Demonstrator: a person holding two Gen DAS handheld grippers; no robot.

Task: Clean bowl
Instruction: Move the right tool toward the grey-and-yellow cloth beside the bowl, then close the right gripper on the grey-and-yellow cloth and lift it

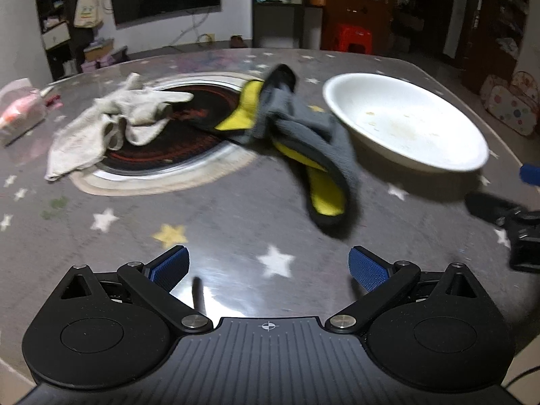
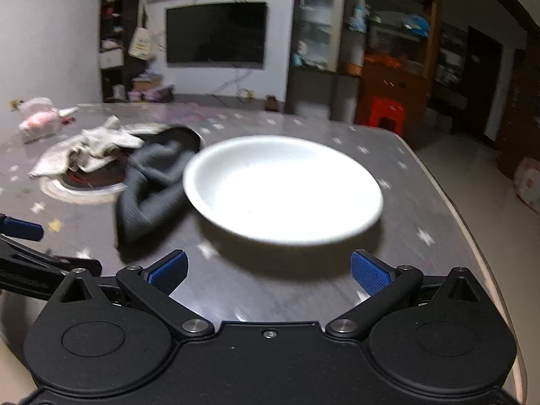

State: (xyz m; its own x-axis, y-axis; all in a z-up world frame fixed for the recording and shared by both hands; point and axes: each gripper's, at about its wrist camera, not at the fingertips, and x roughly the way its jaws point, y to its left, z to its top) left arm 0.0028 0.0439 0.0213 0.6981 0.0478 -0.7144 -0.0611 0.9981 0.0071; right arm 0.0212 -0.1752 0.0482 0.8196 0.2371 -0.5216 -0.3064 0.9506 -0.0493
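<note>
A shallow white bowl [image 1: 405,121] with faint food smears sits on the grey star-patterned table [image 1: 219,236]. A grey-and-yellow cloth [image 1: 303,141] lies crumpled just left of it, touching its rim. My left gripper [image 1: 268,266] is open and empty, hovering in front of the cloth. In the right wrist view the bowl [image 2: 283,189] is straight ahead with the grey cloth [image 2: 148,189] to its left. My right gripper [image 2: 268,270] is open and empty, just short of the bowl's near rim.
A dirty white rag [image 1: 111,125] lies over a round built-in hotplate [image 1: 162,155] at the table's left. A pink-and-white bag [image 1: 20,108] sits at the far left edge. The table edge curves off at the right [image 2: 455,209]. A red stool [image 2: 384,111] stands beyond.
</note>
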